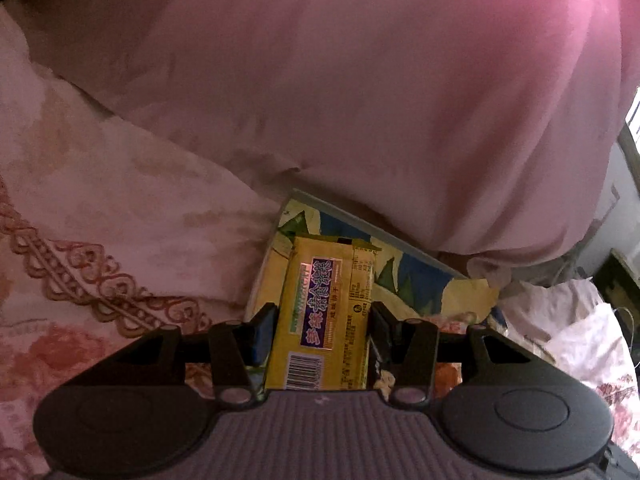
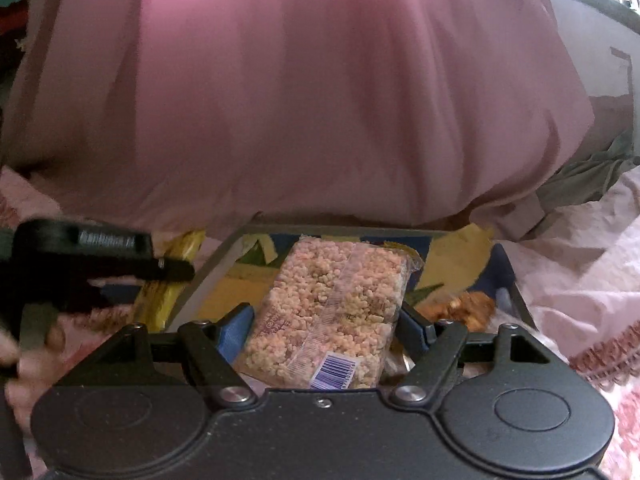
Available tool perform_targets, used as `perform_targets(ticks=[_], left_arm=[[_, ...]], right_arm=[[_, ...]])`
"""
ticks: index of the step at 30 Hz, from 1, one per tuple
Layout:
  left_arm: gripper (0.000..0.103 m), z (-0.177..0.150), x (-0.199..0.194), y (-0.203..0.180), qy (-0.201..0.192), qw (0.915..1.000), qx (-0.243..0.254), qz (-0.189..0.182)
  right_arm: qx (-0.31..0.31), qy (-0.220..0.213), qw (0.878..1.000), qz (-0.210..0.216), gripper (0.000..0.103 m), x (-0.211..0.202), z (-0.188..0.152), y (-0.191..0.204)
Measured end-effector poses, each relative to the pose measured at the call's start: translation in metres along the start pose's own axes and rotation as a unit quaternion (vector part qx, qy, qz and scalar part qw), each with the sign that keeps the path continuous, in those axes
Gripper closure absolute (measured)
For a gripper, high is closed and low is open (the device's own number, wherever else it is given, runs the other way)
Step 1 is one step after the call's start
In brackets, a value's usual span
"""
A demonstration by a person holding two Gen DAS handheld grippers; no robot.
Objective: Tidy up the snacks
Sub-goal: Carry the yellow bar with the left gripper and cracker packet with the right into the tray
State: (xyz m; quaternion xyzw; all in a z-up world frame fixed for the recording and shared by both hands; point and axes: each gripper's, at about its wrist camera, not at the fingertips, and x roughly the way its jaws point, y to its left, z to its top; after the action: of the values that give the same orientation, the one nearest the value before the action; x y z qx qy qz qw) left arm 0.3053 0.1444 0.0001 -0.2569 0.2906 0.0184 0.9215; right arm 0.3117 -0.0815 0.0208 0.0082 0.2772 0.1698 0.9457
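The left gripper (image 1: 325,320) has its jaws clamped on a yellow snack packet (image 1: 326,316). The packet has a purple label with white Chinese characters, too blurred to read surely, and a barcode near the bottom. The right gripper (image 2: 326,320) is clamped on a clear pack of puffed rice cake (image 2: 332,308) with a blue barcode. Both packs are above a colourful tray (image 2: 448,258) that lies on floral bedding (image 1: 100,208).

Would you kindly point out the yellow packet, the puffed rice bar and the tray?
Yellow packet (image 1: 324,320), left wrist view, purple label.
Puffed rice bar (image 2: 328,308), right wrist view, middle of wrapper.
Tray (image 2: 320,230), right wrist view, far rim.
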Motion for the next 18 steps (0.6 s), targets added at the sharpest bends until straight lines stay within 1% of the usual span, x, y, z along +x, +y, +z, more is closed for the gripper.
perform_targets(ticks=[4, 6, 12, 16, 18], left_arm=[[0.049, -0.002, 0.014, 0.007, 0.001, 1.0000, 0.001, -0.006], [0.049, -0.003, 0.021, 0.011, 0.009, 0.9999, -0.002, -0.009], [0.049, -0.003, 0.033, 0.021, 0.017, 0.9995, -0.015, -0.023], [0.049, -0.005, 0.033, 0.019, 0.014, 0.9996, 0.001, -0.023], [0.049, -0.007, 0.036, 0.018, 0.016, 0.9997, 0.007, -0.019]], right_arm=[[-0.009, 0.016, 1.000, -0.011, 0.026, 0.026, 0.007, 0.003], [-0.015, 0.024, 0.999, -0.017, 0.026, 0.035, 0.007, 0.005], [-0.019, 0.048, 0.998, -0.024, 0.026, 0.051, -0.002, 0.011], [-0.033, 0.058, 0.997, -0.027, 0.026, 0.059, -0.010, 0.015], [-0.037, 0.054, 0.997, -0.030, 0.026, 0.060, -0.014, 0.016]])
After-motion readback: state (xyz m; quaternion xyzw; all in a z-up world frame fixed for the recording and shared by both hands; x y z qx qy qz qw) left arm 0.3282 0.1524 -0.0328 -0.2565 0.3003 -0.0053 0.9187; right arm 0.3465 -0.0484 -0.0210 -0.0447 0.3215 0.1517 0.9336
